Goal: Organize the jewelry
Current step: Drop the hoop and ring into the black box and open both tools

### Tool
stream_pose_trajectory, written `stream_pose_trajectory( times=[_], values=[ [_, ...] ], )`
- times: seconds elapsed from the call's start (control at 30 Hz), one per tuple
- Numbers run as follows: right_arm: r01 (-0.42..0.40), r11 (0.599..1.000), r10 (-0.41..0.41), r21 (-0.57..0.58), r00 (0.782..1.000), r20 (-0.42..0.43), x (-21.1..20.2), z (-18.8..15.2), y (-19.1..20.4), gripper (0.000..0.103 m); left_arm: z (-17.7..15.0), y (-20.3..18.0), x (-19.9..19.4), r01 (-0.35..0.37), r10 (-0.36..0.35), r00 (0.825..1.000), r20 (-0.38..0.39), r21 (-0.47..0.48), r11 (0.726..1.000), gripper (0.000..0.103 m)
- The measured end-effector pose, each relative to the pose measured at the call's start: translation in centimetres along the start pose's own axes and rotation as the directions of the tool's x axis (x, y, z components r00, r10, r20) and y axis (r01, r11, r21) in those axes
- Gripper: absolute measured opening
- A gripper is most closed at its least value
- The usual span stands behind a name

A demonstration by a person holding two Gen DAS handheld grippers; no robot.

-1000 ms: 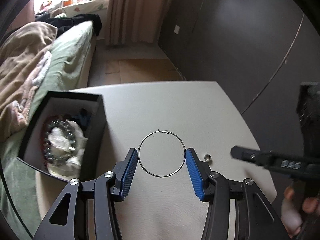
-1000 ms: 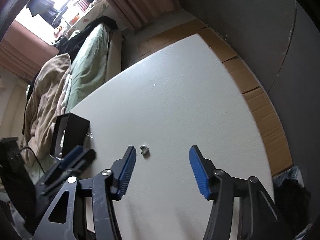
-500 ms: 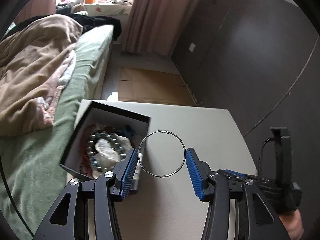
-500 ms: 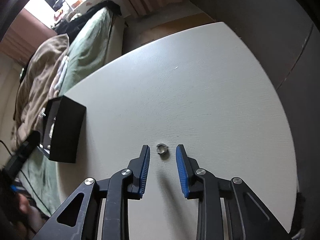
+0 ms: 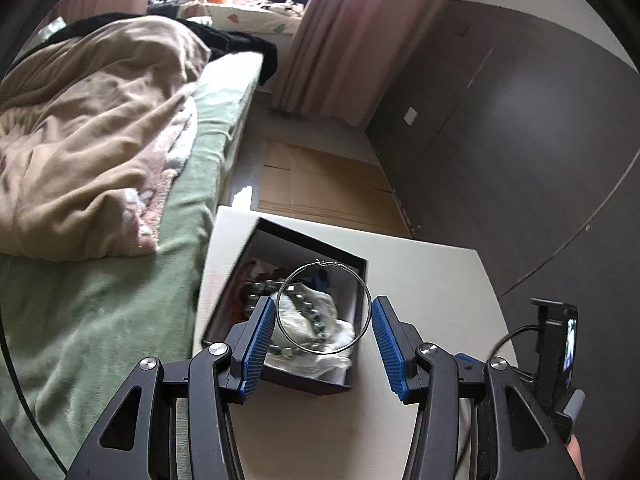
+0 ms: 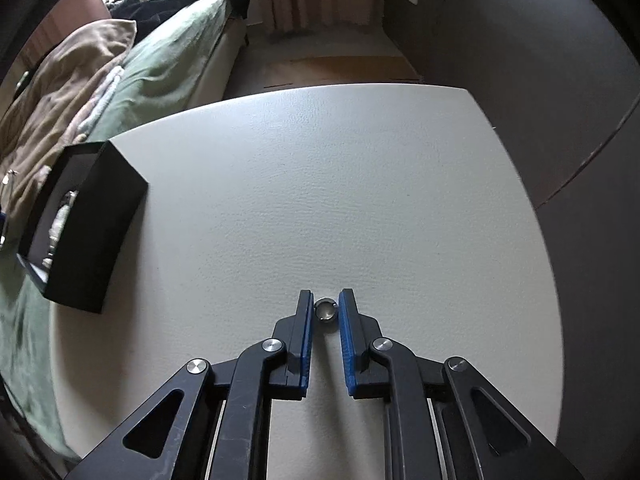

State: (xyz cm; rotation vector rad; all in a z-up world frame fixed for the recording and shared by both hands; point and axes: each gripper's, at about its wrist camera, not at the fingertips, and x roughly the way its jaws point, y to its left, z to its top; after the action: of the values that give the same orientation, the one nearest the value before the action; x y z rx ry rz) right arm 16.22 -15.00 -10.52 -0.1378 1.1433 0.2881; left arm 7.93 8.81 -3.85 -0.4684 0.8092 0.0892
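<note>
My left gripper (image 5: 322, 304) is shut on a large thin silver hoop earring (image 5: 367, 300), held across its width between the blue pads. It hangs over the open black jewelry box (image 5: 312, 240), which holds a silver bead bracelet (image 5: 310, 312) and white wrapping. In the right wrist view, my right gripper (image 6: 326, 294) points down at the white table (image 6: 360, 160). Its jaws are closing, and a small silver ring (image 6: 326, 311) sits between the pad tips, touching both. The same box (image 6: 104, 216) stands at the table's left edge.
A bed with a green sheet (image 5: 120, 320) and a beige blanket (image 5: 100, 128) runs along the table's left side. Dark wardrobe doors (image 5: 520, 140) stand to the right. The back of the right-hand device (image 5: 554, 340) shows at the lower right of the left wrist view.
The left gripper carried the hoop earring leftward from above the bare table to above the box. The right gripper came down around the small ring and its jaws narrowed onto it.
</note>
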Motion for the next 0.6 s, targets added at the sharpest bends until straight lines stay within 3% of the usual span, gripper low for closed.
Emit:
stream_pose_trajectory(
  times=[0.27,0.43,0.6],
  values=[
    [-0.156,0.986,0.151,0.052,0.985,0.084,-2.5,1.5,0.0,0.014,0.9,2.4,1.1,0.013,-0.018,0.999,-0.037,-0.11,0.994,0.053],
    [-0.253,0.966,0.246,0.05,0.962,0.117,-3.2,2.3,1.1,0.014,1.6,3.3,1.2,0.033,-0.037,0.999,-0.024,-0.165,0.986,0.08],
    [-0.318,0.948,0.312,0.006,0.935,0.169,-4.2,3.1,3.3,0.014,2.4,4.0,0.5,0.052,-0.049,0.999,0.016,-0.192,0.98,0.08]
  ],
)
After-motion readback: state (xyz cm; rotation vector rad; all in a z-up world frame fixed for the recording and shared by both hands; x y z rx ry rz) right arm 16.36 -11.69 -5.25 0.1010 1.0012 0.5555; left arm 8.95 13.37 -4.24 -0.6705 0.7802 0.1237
